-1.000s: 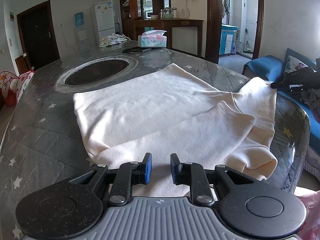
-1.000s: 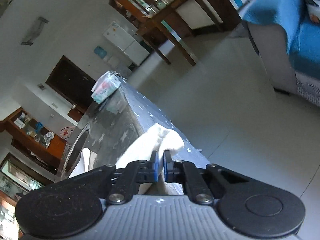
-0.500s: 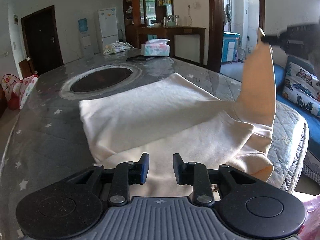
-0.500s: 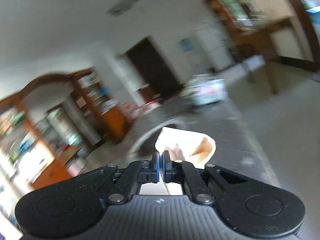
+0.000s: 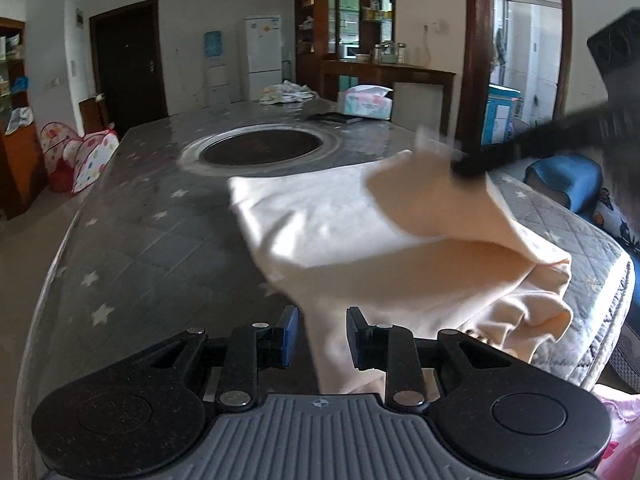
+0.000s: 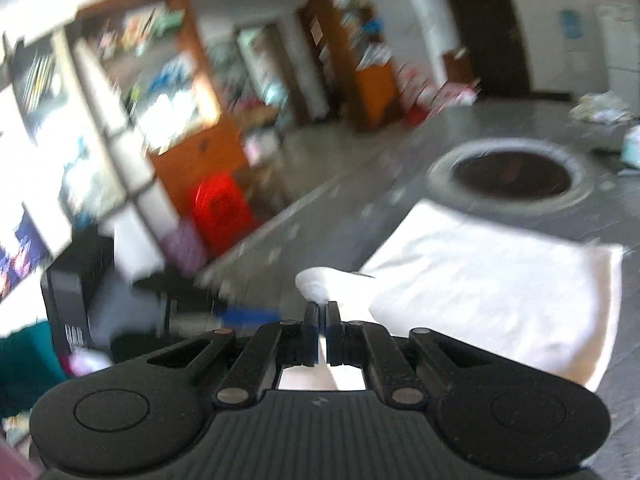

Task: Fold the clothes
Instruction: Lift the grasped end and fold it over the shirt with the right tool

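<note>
A cream garment (image 5: 360, 240) lies on the grey star-quilted table (image 5: 140, 240). My left gripper (image 5: 318, 334) is open at the table's near edge, with the garment's near hem lying between its fingers. My right gripper (image 6: 321, 312) is shut on a fold of the cream garment (image 6: 500, 288) and holds it above the body of the garment. It also shows in the left wrist view (image 5: 468, 166), blurred, carrying the right part of the garment over toward the left.
A round dark burner (image 5: 262, 148) is set in the table beyond the garment. A tissue box (image 5: 364, 102) and a crumpled cloth (image 5: 286, 92) sit at the far end. A blue sofa (image 5: 568, 184) stands to the right. The table edge (image 5: 600, 320) drops off at right.
My right gripper has lifted the garment's right part off the table edge and swung it up and leftward over the body. My left gripper stays open at the near hem.
</note>
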`<state>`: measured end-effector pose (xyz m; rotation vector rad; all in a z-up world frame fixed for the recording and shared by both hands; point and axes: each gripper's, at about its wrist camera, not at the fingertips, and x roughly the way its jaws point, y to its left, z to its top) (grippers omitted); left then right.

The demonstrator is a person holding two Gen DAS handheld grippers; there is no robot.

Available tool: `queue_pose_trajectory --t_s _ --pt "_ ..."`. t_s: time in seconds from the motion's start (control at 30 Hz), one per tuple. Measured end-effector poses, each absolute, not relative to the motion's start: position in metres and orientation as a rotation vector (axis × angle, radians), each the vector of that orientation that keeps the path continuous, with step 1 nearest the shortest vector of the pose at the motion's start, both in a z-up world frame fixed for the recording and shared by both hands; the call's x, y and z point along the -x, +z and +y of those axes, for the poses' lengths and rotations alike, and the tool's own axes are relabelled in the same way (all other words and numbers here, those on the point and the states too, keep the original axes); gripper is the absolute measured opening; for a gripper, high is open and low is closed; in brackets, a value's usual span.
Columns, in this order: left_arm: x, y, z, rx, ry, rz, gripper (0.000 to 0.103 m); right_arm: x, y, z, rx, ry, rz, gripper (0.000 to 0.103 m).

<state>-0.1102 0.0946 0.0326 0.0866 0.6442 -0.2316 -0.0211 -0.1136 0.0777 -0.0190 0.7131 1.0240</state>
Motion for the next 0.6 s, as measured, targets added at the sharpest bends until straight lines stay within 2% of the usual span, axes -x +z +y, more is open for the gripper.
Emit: queue_pose_trajectory --t_s 0.07,0.23,0.3,0.6 --pt "0.111 0.032 0.099 -0.080 -0.224 0.646 0.029 0.039 0.069 -0.099 0.074 1.047 0.745 0.010" --pt "0.109 0.034 0.105 -0.067 -0.220 0.643 0.029 0.049 0.066 -0.109 0.134 1.066 0.757 0.012" --pt "0.107 0.037 0.104 -0.053 -0.238 0.635 0.029 0.051 0.066 -0.122 0.137 1.033 0.759 0.018" --pt "0.083 0.032 0.072 -0.125 -0.345 0.660 0.029 0.038 0.053 -0.185 0.186 0.781 0.791 0.020"
